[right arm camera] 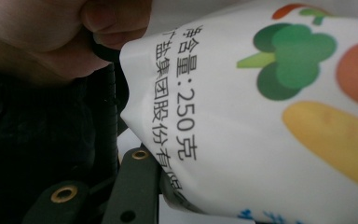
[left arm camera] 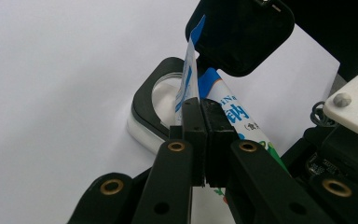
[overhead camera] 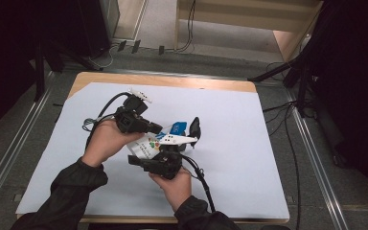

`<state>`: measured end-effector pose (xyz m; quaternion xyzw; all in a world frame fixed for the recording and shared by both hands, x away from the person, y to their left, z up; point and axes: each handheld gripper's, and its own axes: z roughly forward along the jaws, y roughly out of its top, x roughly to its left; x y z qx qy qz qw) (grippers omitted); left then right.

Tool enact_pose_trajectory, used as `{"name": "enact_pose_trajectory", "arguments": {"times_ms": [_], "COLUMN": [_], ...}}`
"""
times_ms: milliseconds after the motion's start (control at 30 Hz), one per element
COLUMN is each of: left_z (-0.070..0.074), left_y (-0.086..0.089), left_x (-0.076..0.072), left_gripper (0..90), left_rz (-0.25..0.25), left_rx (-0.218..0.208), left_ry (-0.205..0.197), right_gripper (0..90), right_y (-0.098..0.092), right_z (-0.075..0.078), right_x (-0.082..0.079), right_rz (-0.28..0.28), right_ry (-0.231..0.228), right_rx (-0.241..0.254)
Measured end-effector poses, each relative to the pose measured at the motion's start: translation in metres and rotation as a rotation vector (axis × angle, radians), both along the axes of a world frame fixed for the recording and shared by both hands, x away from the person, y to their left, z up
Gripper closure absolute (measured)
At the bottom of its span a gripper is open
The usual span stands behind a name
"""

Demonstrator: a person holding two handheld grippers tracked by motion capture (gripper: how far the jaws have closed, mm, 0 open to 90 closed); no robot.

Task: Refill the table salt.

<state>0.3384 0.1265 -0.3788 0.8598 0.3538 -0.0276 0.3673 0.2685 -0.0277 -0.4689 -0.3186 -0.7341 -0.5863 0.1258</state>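
Left gripper view shows our left gripper (left arm camera: 204, 109) pinching the pouch (left arm camera: 235, 114) top, right gripper (overhead camera: 160, 160) clamped below it; next we judge tearing it open

table (overhead camera: 230, 86): wooden, white sheet | floor (overhead camera: 220, 62): grey | cables (overhead camera: 292, 143) | surroundings: dark

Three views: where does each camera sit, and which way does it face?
High view: above the person's side, looking forward and down at the table; both forearms, left tool, right tool.
Left gripper view: rides the left tool, shut on the packet.
Right gripper view: against the packet; one hand.
Shared: the packet.
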Motion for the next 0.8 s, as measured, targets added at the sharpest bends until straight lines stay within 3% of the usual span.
{"name": "enact_pose_trajectory", "arguments": {"times_ms": [333, 433, 567, 800], "left_z": [-0.0004, 0.0000, 0.0006, -0.0002], "left_y": [-0.0016, -0.0017, -0.0025, -0.0045], "left_x": [0.0004, 0.0003, -0.0005, -0.0005], "left_gripper": [90.0, 90.0, 90.0, 90.0], "left_rz": [0.022, 0.028, 0.033, 0.030], "left_rx": [0.012, 0.009, 0.013, 0.010], "left_ry": [-0.005, 0.000, 0.001, 0.000], "right_gripper": [70.7, 66.0, 67.7, 70.8], "right_y": [0.0006, 0.0024, 0.0040, 0.0025], "right_z": [0.0007, 0.0013, 0.0013, 0.0013], "right_x": [-0.0001, -0.0006, -0.0018, -0.0005], "right_rz": [-0.001, 0.000, 0.000, 0.002], "right_ry": [-0.015, -0.038, -0.061, -0.030], "right_rx": [-0.016, -0.044, -0.072, -0.047]}}
